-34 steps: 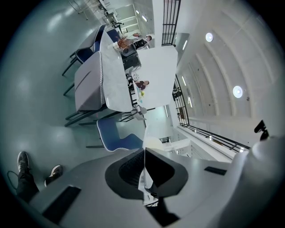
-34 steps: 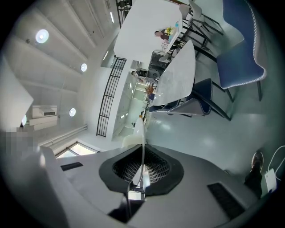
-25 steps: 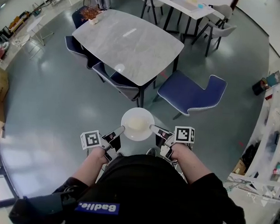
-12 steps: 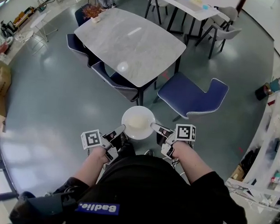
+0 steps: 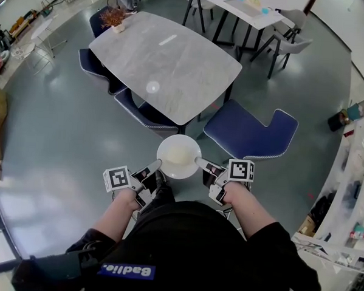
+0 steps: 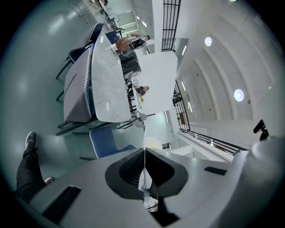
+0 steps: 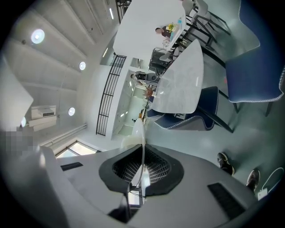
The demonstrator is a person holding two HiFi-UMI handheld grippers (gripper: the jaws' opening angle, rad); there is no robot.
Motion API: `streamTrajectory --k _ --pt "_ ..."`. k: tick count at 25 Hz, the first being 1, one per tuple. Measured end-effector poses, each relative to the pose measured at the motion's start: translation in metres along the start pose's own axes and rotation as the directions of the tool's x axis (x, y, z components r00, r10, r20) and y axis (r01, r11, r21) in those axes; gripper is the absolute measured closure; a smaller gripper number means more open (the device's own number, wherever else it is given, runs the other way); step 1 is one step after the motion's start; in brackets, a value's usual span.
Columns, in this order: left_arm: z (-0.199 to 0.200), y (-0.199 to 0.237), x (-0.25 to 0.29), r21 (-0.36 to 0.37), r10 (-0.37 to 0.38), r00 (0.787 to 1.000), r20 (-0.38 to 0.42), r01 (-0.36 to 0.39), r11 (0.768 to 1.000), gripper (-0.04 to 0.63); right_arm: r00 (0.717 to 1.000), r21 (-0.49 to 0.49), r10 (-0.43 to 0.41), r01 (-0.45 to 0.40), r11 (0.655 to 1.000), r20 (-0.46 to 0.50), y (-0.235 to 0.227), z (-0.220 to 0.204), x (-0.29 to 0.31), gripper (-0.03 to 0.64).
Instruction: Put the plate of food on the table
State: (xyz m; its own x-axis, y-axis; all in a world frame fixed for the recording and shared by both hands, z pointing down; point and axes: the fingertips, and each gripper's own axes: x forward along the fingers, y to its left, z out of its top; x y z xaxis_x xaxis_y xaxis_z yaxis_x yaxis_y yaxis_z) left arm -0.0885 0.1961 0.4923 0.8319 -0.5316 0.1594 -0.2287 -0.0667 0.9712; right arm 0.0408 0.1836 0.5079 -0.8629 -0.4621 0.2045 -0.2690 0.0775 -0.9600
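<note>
A white plate [image 5: 179,156] with pale food hangs in the air in front of me, over the floor. My left gripper [image 5: 156,165] is shut on its left rim and my right gripper [image 5: 199,163] is shut on its right rim. In both gripper views the plate [image 6: 144,147] [image 7: 140,133] shows edge-on as a thin white line pinched between the dark pads. The grey marble table [image 5: 165,62] stands just ahead, its near corner a short way beyond the plate.
Blue chairs are tucked at the table's near side [image 5: 148,114] and far-left side [image 5: 94,63]; another blue chair [image 5: 250,130] stands pulled out to the right. A small plant [image 5: 114,18] sits at the table's far corner. A second table [image 5: 247,9] stands farther back.
The table and chairs have drawn a little closer in the head view as I walk toward them. Both grippers keep their hold on the plate.
</note>
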Motion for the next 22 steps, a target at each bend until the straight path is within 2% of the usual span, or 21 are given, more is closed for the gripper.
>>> streamTrajectory --k 3,9,12,16,22 --pt "0.045 0.005 0.016 0.002 -0.005 0.999 -0.032 0.005 1.0 0.583 0.999 0.011 -0.036 0.036 0.999 0.02 -0.004 0.032 0.027 0.592" --pt "0.106 0.013 0.041 -0.008 -0.019 0.996 -0.082 0.019 1.0 0.583 0.995 0.019 -0.067 0.066 0.998 0.07 -0.008 0.078 0.063 0.592" --pt "0.134 0.019 0.049 -0.003 -0.027 0.994 -0.109 0.027 1.0 0.583 0.993 0.028 -0.065 0.063 0.998 0.099 -0.006 0.095 0.082 0.592" --pt "0.172 0.027 0.056 -0.01 -0.044 0.99 -0.132 0.043 0.999 0.583 0.985 0.035 -0.106 0.102 0.994 0.133 -0.011 0.115 0.107 0.592" --pt "0.213 0.036 0.065 -0.006 -0.052 0.983 -0.177 0.052 0.999 0.583 0.978 0.033 -0.1 0.096 0.995 0.184 -0.011 0.142 0.138 0.592"
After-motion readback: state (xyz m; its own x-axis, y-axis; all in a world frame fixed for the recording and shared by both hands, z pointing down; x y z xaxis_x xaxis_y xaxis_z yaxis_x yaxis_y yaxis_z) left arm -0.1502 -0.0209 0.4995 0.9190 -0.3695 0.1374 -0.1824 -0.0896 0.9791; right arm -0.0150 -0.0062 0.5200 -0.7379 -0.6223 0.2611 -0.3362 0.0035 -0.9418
